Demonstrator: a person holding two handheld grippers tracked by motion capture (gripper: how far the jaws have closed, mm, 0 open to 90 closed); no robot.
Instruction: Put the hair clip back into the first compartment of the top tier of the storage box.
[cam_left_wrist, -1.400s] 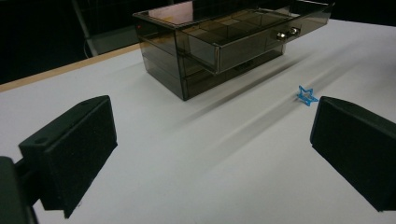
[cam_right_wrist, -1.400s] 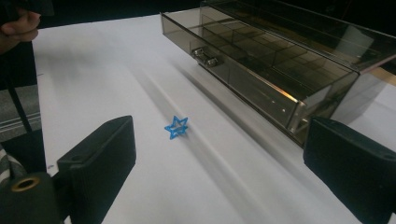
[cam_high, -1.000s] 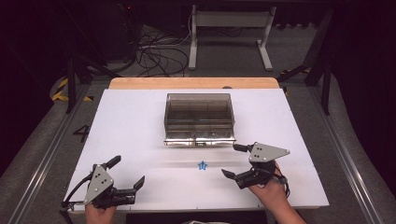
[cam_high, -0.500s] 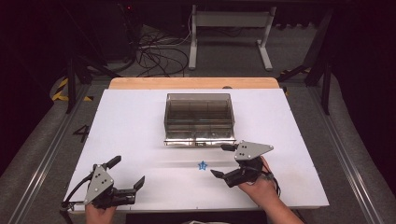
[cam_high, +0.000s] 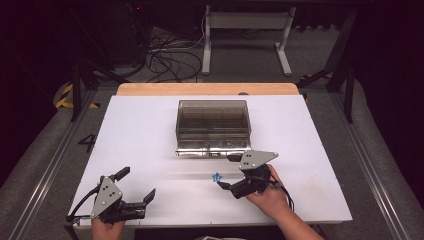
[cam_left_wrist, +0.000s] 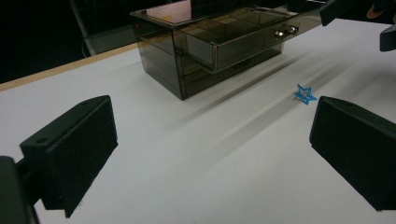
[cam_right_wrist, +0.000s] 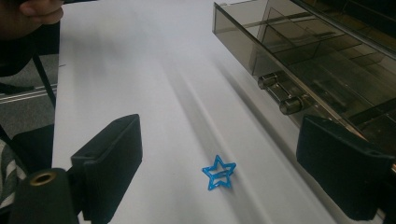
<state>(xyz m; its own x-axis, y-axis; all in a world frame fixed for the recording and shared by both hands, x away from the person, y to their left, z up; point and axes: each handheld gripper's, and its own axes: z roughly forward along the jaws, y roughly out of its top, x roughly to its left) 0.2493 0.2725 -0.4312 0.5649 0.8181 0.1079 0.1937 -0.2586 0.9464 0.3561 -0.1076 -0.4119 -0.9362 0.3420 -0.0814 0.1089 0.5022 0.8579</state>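
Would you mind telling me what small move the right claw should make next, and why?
Probably ease the right claw forward and down around the blue star: its jaws stand open with the star lying flat on the white table just ahead, untouched.

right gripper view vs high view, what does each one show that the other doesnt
Right gripper view alone: the star is an open outline lying between the right gripper's spread jaws, and the drawer has two round metal knobs.

High view alone: the left gripper, open at the table's near left corner, the cables on the floor and a metal stand behind.

Both: blue star, smoky drawer box, white table, right gripper.
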